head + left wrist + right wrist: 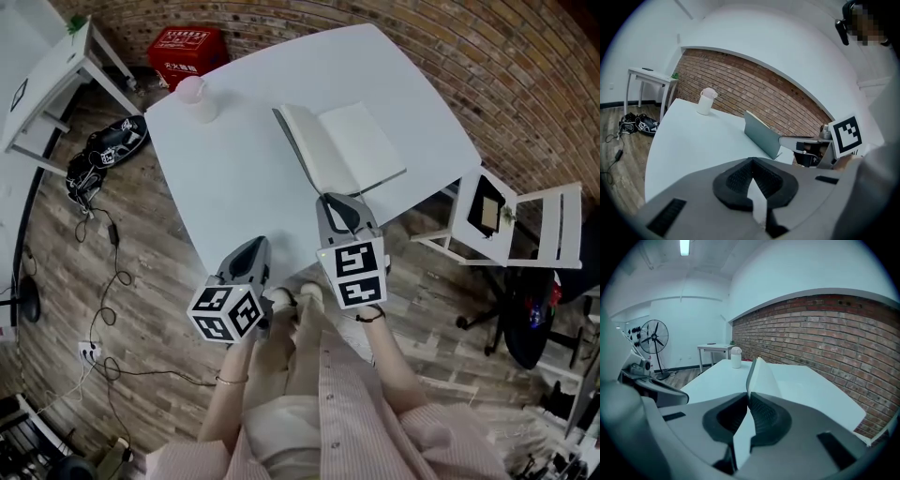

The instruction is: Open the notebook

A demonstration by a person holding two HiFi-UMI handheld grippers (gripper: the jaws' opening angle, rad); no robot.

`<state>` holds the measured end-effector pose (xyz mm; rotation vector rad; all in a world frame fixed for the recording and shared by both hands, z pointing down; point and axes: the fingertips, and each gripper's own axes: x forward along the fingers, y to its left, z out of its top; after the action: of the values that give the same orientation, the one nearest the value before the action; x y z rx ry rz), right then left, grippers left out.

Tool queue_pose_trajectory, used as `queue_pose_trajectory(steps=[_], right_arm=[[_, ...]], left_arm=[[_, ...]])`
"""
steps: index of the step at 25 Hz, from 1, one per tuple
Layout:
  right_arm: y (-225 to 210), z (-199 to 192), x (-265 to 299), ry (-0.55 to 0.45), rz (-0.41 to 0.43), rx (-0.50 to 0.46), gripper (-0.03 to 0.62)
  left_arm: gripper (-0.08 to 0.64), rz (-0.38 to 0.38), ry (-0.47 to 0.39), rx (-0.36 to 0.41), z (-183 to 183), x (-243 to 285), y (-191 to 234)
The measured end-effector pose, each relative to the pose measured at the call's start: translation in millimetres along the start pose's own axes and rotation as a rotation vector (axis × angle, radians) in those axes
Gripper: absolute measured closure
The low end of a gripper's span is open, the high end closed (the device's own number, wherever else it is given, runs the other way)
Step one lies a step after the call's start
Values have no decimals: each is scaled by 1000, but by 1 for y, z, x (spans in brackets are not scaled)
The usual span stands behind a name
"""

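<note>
- Clamped tight with the right claw (747, 397) on the near edge of the front cover (758, 373), held almost upright straight ahead of the tips.
- Flat on the worktop (234, 178) just beyond that claw and to its right: the rest of the notebook (361, 155), pages showing.
- Pressed together on nothing with the left claw (752, 161), off the worktop's near edge, with the notebook ahead and to its right, apart.
- Swing the cover in an arc about the spine, over toward the right claw's left. Avoid a straight upward pull, which would likely lift or drag the whole book.
- Hold the pinch firm, since thin board probably slips or bends easily.
- Release only once the cover lies flat.
- Pin the pages with the left claw if the book slides.
</note>
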<state>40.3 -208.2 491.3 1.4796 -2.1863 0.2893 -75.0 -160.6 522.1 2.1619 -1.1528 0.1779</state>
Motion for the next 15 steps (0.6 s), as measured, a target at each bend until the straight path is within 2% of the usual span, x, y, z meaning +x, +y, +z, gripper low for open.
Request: queue_pose_trajectory(steps=[5, 15], right_arm=[[14, -9, 7, 18, 23, -34, 568], [31, -29, 18, 70, 10, -113, 566]], left_arm=[[568, 27, -6, -13, -2, -4, 5], [568, 57, 2, -24, -11, -10, 13]])
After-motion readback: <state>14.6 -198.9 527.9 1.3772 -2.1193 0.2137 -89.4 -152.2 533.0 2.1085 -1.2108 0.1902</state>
